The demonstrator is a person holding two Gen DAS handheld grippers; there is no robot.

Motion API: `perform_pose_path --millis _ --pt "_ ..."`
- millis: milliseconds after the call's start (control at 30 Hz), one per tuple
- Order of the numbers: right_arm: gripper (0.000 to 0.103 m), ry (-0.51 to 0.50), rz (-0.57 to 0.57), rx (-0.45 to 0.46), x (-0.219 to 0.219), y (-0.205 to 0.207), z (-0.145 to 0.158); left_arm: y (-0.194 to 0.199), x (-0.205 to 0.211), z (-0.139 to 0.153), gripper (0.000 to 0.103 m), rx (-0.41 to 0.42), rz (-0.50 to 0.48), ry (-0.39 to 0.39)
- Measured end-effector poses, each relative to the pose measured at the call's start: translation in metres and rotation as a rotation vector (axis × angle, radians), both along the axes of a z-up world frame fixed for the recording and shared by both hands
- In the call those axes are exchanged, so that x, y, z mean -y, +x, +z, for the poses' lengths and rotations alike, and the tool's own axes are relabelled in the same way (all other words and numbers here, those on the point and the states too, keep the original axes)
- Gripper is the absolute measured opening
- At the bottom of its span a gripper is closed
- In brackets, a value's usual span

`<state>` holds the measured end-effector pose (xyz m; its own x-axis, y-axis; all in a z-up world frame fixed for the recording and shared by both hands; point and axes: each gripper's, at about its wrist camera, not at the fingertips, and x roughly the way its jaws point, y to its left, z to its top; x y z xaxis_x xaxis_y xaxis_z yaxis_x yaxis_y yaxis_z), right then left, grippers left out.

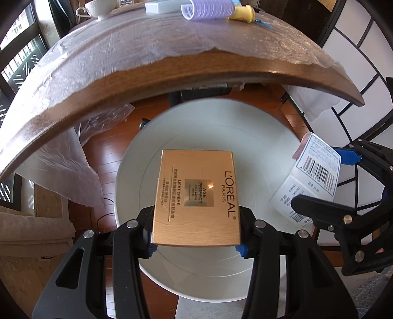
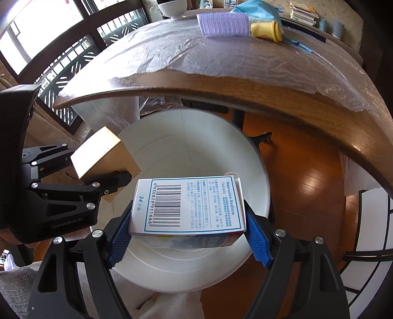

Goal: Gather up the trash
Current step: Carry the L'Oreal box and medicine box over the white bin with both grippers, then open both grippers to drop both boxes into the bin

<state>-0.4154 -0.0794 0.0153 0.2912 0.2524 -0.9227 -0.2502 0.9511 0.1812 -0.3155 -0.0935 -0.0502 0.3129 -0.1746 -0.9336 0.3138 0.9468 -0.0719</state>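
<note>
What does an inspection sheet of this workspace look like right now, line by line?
Surface: wooden table under wrinkled clear plastic sheet.
Job's things: gold cream box and white tablet box, both above the white bin, which looks empty.
Clutter: purple roller, yellow cup, white teacup at the table's far edge.
Grippers: left gripper shut on the gold cream box; right gripper shut on the white tablet box.
Cables: thin dark cable on the floor.
Surroundings: wood floor, windows.
</note>
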Motion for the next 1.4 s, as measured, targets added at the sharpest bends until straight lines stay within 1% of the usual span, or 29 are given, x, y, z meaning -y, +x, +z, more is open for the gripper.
perform_pose_path --millis 233,533,800,1100,1400 --pt "0.079 0.012 -0.010 -0.068 0.000 -0.003 -0.020 0.006 0.004 -0.013 0.049 -0.027 0.001 0.015" --pt "0.079 0.008 -0.005 -0.116 0.005 0.001 -0.035 0.008 0.012 -0.029 0.049 -0.051 0.004 0.026" --pt "0.079 -0.011 0.021 -0.140 -0.003 0.008 -0.044 0.010 0.013 -0.035 0.049 -0.063 -0.001 0.037" --pt "0.079 -0.019 0.030 -0.153 -0.006 0.008 -0.049 0.012 0.013 -0.042 0.049 -0.075 -0.004 0.046" --pt "0.080 -0.011 0.029 -0.172 -0.006 0.009 -0.053 0.016 0.008 -0.047 0.050 -0.101 0.019 0.041"
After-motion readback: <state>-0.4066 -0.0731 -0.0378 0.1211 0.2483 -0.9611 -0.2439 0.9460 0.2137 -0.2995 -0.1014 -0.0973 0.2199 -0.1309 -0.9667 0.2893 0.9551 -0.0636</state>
